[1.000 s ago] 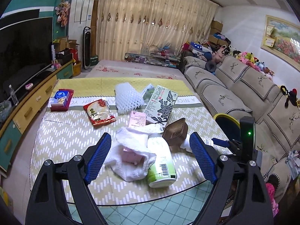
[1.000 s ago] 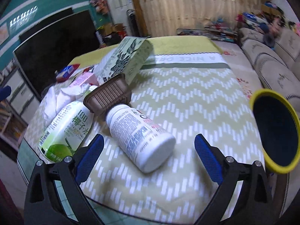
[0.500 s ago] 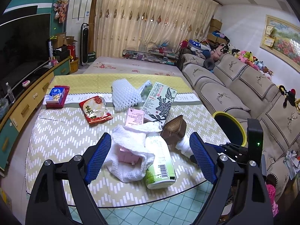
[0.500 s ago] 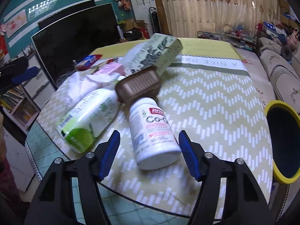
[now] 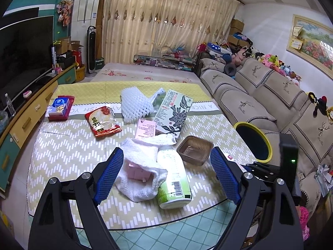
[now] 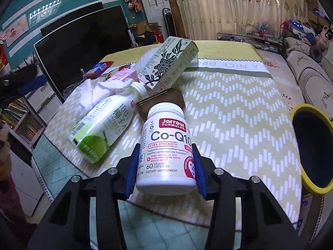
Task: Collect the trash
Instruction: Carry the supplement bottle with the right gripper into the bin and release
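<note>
While your right gripper [image 6: 165,169] angles down toward the table edge, its jaws are closing on the white supplement bottle [image 6: 166,148], blue pads against both sides of it. That bottle sits lifted just in front of the brown plastic tray [image 6: 164,99], beside the green drink bottle [image 6: 104,129]. Your left gripper [image 5: 166,174] hangs tilted downward over the white cloth [image 5: 141,166], jaws spread wide, gripping nothing.

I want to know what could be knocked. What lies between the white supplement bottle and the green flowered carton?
A brown plastic tray lies between the supplement bottle and the flowered carton; the right wrist view shows it.
</note>
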`<state>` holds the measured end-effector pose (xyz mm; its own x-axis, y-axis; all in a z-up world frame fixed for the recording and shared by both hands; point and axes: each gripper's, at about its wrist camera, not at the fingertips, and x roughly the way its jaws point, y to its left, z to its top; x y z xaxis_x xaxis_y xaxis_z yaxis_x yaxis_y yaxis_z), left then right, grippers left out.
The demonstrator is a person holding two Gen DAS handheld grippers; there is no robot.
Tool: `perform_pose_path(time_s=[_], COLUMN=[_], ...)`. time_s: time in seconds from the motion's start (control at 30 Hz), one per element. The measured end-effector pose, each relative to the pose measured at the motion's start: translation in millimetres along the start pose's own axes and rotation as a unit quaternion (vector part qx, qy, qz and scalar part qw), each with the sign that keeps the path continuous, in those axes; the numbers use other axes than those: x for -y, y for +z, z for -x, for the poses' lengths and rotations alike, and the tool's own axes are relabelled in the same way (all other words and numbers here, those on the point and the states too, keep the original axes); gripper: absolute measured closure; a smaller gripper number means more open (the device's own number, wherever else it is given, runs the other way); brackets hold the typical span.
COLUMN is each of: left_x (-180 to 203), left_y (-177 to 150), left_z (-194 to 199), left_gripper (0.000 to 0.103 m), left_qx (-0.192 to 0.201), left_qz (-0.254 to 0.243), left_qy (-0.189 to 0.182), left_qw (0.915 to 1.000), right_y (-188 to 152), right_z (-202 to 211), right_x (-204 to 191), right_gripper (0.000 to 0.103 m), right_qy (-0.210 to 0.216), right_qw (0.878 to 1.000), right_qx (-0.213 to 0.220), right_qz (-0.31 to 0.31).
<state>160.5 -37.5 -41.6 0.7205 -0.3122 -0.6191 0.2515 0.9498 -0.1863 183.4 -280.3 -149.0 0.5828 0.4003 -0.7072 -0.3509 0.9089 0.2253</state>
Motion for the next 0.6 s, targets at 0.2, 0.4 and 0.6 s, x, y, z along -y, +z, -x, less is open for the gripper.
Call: perform_pose_path(time_s=[0.2, 0.4, 0.6], left_x=[7, 21, 37], left_y=[1, 3, 5], left_z=[-6, -17, -36], left_gripper=[0.019, 0.019, 0.019], left_qx=[-0.007, -0.016, -0.032], left_qz=[-0.008, -0.023, -0.038], left_qy=[-0.001, -0.005, -0.009], left_qw=[0.9999, 0.9996, 0.9987], right_y=[-7, -2, -4], right_z=[26, 51, 59], right_x=[11, 78, 170], right_gripper=[0.058, 0.058, 0.058], right_qy=[0.004, -0.063, -0.158], right_qw=[1.000, 0.993, 0.969], right_qx=[0.012, 0.043, 0.044], right_qz=[-0.014, -0.088, -0.183])
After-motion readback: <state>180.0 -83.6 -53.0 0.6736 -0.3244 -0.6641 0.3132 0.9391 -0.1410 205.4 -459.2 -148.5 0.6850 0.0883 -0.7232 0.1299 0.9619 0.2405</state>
